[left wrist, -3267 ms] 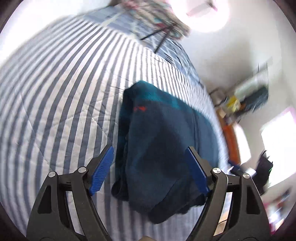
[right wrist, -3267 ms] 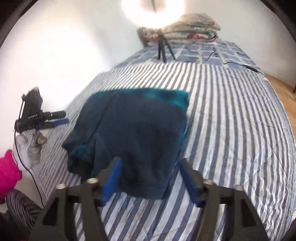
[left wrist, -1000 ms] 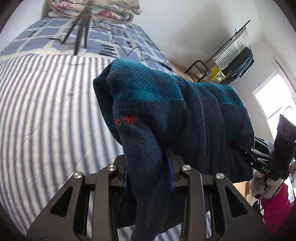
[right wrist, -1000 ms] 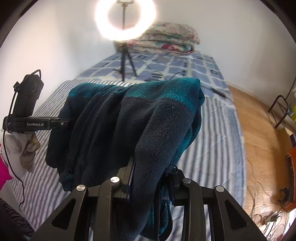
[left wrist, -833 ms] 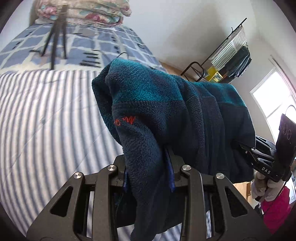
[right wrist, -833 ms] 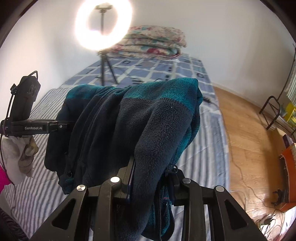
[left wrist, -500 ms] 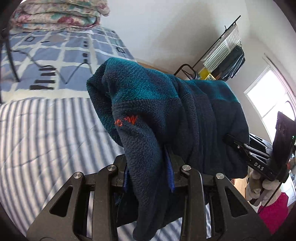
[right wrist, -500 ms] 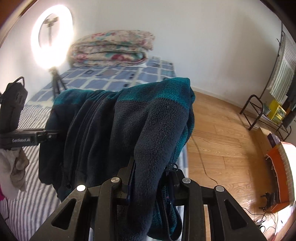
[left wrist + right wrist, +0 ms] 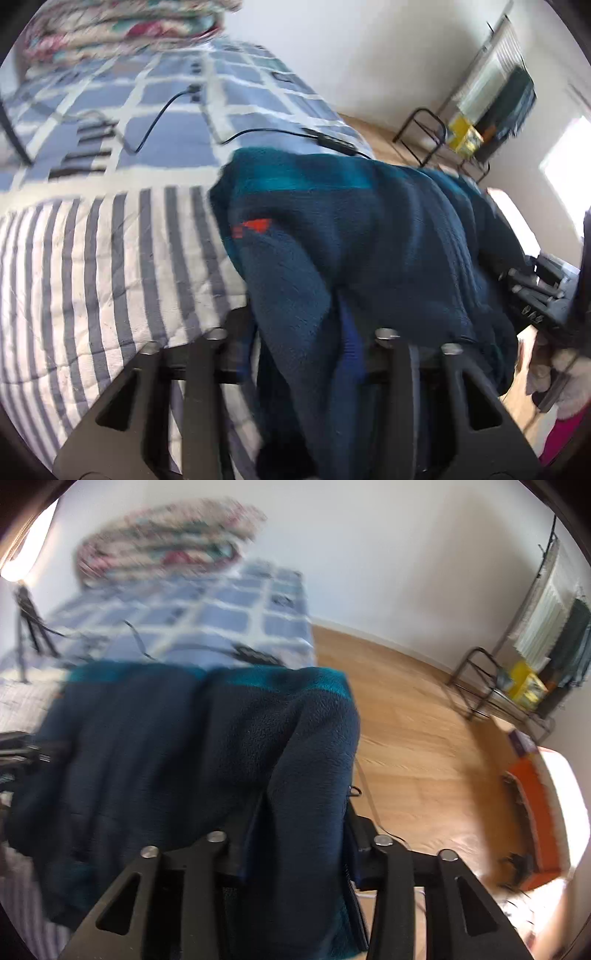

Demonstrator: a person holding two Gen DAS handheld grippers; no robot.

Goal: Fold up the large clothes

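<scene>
Currently the left gripper (image 9: 303, 332) and right gripper (image 9: 295, 834) each have fingers clamped on the folded fleece jacket (image 9: 369, 236), held above the bed (image 9: 92, 240) near its floor-side edge. Folding appears largely complete; setting it down remains. Beyond the bed, stacked quilts (image 9: 166, 528).

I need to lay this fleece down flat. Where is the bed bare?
Bare: the striped quilt, left of the fleece. Crowded: the checked cover beyond, crossed by a black cable, with folded bedding behind.
</scene>
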